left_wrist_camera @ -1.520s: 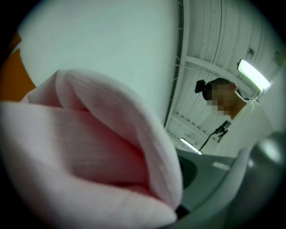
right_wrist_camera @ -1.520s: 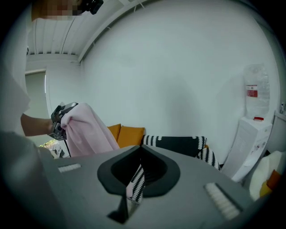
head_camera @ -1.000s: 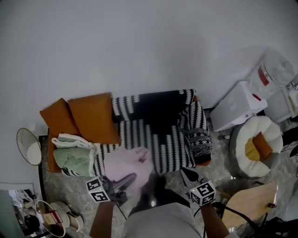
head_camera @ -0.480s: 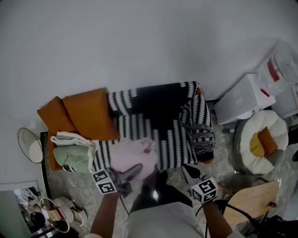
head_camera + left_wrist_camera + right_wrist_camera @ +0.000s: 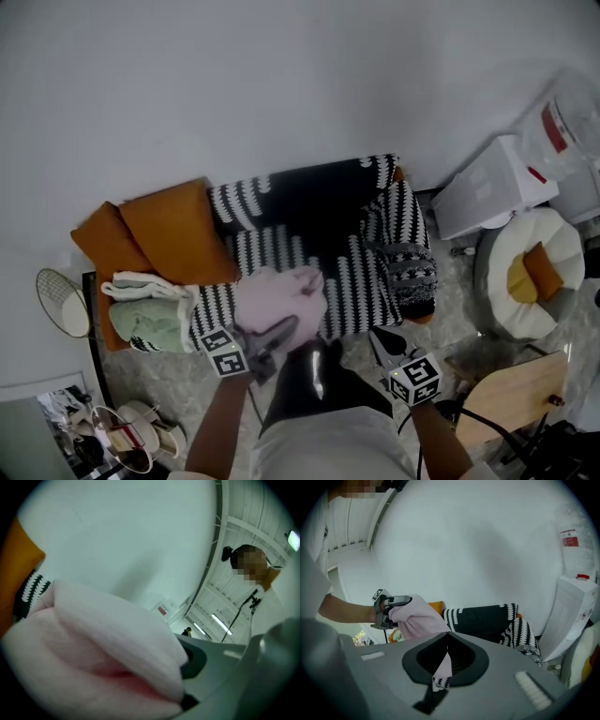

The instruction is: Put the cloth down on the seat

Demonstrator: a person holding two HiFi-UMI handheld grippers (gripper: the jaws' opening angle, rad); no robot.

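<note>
A pale pink cloth (image 5: pixel 279 292) hangs bunched over the front edge of the sofa seat (image 5: pixel 361 272), which is covered by a black-and-white striped blanket. My left gripper (image 5: pixel 287 326) is shut on the cloth's near end. In the left gripper view the pink cloth (image 5: pixel 93 658) fills the lower left and hides the fingertips. In front of the sofa on the right, my right gripper (image 5: pixel 378 337) is shut with nothing in it. The right gripper view shows its jaws (image 5: pixel 447 637) meeting, with the cloth (image 5: pixel 419 618) and left gripper (image 5: pixel 396 603) beyond.
Two orange cushions (image 5: pixel 173 234) lean at the sofa's left end above folded green and white cloths (image 5: pixel 141 321). A white box (image 5: pixel 487 187) and a round white pouffe (image 5: pixel 530 272) stand to the right. A wooden seat (image 5: pixel 506 398) is near my right arm.
My left gripper has carried the pink cloth forward, further over the striped seat. The right gripper has shifted a little toward the sofa.
</note>
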